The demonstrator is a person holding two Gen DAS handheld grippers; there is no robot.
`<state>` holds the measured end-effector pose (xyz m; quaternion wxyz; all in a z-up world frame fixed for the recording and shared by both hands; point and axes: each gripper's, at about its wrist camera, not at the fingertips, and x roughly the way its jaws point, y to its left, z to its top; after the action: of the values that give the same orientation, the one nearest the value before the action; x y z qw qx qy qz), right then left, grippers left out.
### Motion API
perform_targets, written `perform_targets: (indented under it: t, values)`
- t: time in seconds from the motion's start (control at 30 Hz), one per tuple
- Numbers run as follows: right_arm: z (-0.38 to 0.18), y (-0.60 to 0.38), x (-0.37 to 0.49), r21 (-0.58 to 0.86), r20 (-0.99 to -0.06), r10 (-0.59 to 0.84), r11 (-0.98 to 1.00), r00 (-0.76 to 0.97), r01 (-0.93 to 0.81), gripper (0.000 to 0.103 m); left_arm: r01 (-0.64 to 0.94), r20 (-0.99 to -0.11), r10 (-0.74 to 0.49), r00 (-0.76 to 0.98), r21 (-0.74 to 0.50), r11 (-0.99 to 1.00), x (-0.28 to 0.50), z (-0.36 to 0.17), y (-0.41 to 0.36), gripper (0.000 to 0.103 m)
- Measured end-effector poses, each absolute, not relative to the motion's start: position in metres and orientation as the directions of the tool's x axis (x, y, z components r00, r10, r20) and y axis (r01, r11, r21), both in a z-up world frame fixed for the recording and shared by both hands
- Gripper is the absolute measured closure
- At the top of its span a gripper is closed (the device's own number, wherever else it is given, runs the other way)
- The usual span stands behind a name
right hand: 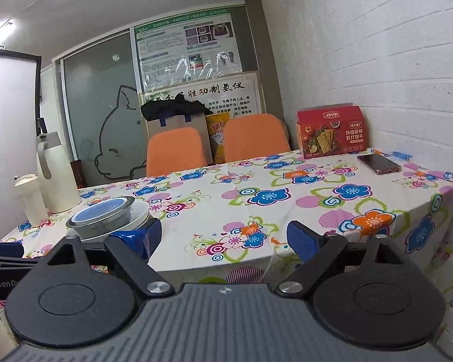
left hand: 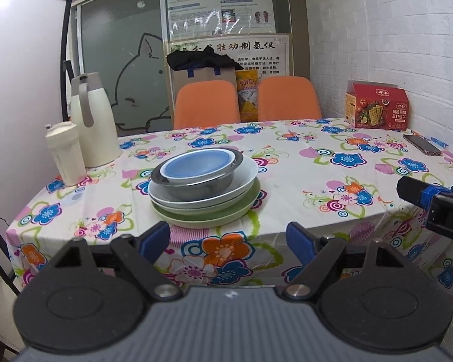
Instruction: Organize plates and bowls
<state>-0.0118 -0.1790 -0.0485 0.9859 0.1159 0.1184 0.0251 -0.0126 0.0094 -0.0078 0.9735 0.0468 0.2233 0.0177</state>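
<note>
A stack of dishes stands on the flowered tablecloth near the table's front left. A blue bowl (left hand: 196,164) nests in a steel bowl (left hand: 196,185), which rests on white plates (left hand: 226,193) over a green plate (left hand: 214,215). My left gripper (left hand: 229,242) hangs open just short of the table edge, facing the stack, nothing between its fingers. In the right wrist view the blue bowl (right hand: 101,209) and steel bowl (right hand: 105,223) show at the left, partly hidden by a fingertip. My right gripper (right hand: 225,239) is open over the near table edge, to the right of the stack.
A cream thermos jug (left hand: 92,120) and a cream cup (left hand: 65,154) stand at the left. A red cracker box (left hand: 377,105) and a phone (left hand: 422,144) lie at the far right by the brick wall. Two orange chairs (left hand: 207,104) stand behind the table.
</note>
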Motion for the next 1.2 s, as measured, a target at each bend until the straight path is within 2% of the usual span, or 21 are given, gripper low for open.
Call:
perform_targets:
  t: [0.5,0.67,0.8,0.97,1.2]
  values:
    - [-0.054,-0.181,-0.010,0.280,-0.247,0.124,0.959,0.961,-0.052,0.025,0.012,-0.429,0.042,0.902,0.123,0.992,-0.015,-0.008,0.001,0.021]
    - [-0.073,-0.187,0.010,0.406,-0.325,0.237,0.909,0.915,-0.092,0.025,0.011,-0.446,0.048,0.894,0.129,0.992,-0.013,-0.012,0.000,0.021]
    - [-0.088,-0.184,0.022,0.449,-0.404,0.280,0.890,0.871,-0.078,0.025,0.008,-0.449,0.050,0.892,0.126,0.992,-0.013,-0.013,0.001,0.021]
    - [-0.091,-0.182,0.021,0.522,-0.384,0.371,0.843,0.846,-0.132,0.025,0.007,-0.447,0.051,0.893,0.128,0.992,-0.014,-0.013,0.002,0.021]
    - [-0.088,-0.180,0.017,0.487,-0.390,0.339,0.865,0.856,-0.121,0.025,0.003,-0.451,0.053,0.891,0.124,0.992,-0.014,-0.014,0.004,0.021]
